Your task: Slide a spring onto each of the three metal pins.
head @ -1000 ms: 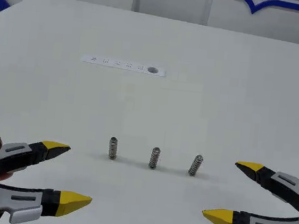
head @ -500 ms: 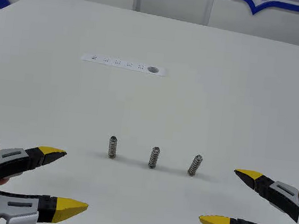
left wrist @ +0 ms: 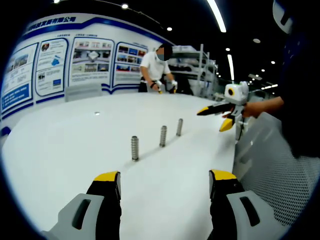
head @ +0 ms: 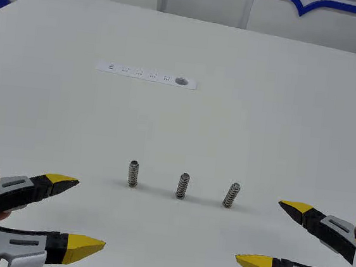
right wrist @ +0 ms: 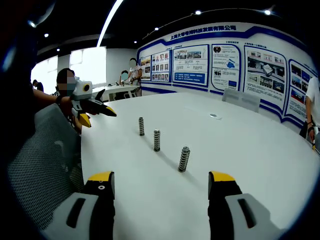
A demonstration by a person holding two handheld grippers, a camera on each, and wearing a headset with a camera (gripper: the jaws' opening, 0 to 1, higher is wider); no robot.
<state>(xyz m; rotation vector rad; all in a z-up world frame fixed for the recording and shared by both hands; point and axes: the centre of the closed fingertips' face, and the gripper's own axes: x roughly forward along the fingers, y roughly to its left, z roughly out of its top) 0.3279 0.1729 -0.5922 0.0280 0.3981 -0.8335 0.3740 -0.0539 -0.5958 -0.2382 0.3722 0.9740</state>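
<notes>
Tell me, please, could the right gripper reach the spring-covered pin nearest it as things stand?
Probably yes: the right gripper is open and empty, with only bare table between it and that pin.

The head view looks forward and down from above the near edge of the white table (head: 262, 117). It stands high enough to take in the row of three spring-covered pins (head: 182, 185) at mid-frame and the socket strip (head: 147, 75) beyond. The left gripper (head: 90, 213) and right gripper (head: 259, 231) sit at its bottom corners. The left gripper view sits low over the tabletop off the row's left end and faces along it toward the right gripper, with the first pin near. The right gripper view mirrors this from the right end, facing the left gripper. All three views share the pin row and the table around it.
</notes>
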